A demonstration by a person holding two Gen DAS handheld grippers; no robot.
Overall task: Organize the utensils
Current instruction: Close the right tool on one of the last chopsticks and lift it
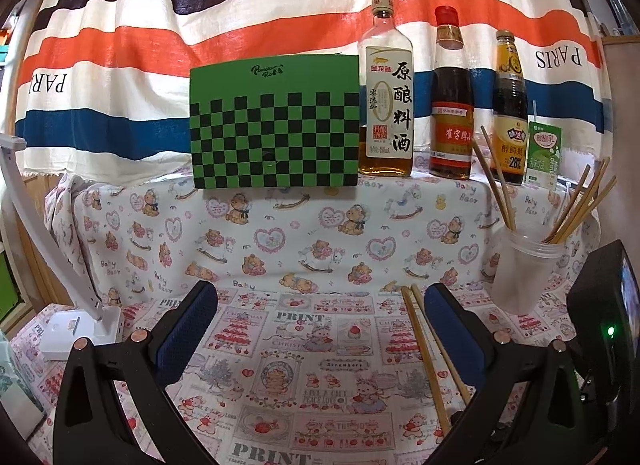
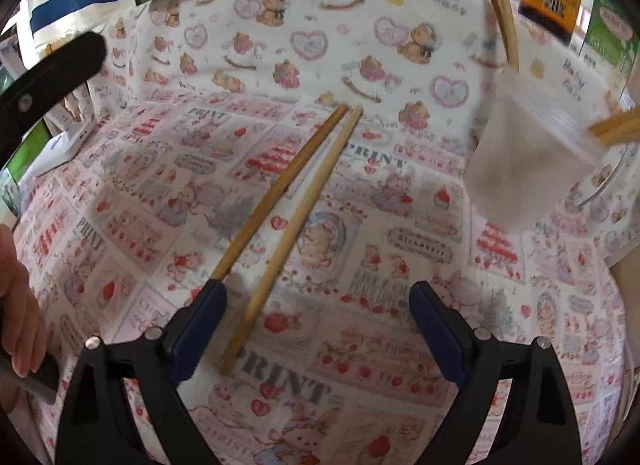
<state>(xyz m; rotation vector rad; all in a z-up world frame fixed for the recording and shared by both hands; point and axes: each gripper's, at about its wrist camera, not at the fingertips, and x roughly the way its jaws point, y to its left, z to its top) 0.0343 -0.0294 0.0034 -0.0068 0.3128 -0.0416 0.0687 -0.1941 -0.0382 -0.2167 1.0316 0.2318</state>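
Note:
Two wooden chopsticks (image 2: 288,201) lie side by side on the printed tablecloth; they also show in the left wrist view (image 1: 430,353), partly behind my left gripper's right finger. A translucent plastic cup (image 1: 524,269) holds several chopsticks (image 1: 576,209) upright; in the right wrist view the cup (image 2: 524,161) is to the upper right. My right gripper (image 2: 316,325) is open and low over the near ends of the loose chopsticks, one running between its fingers. My left gripper (image 1: 320,329) is open and empty above the cloth, left of the cup.
A green checkered box (image 1: 276,125), three sauce bottles (image 1: 386,105) and a green milk carton (image 1: 544,155) stand along the back ledge. A white lamp base (image 1: 80,329) sits at the left. The right gripper's body (image 1: 604,317) shows at the right edge of the left wrist view.

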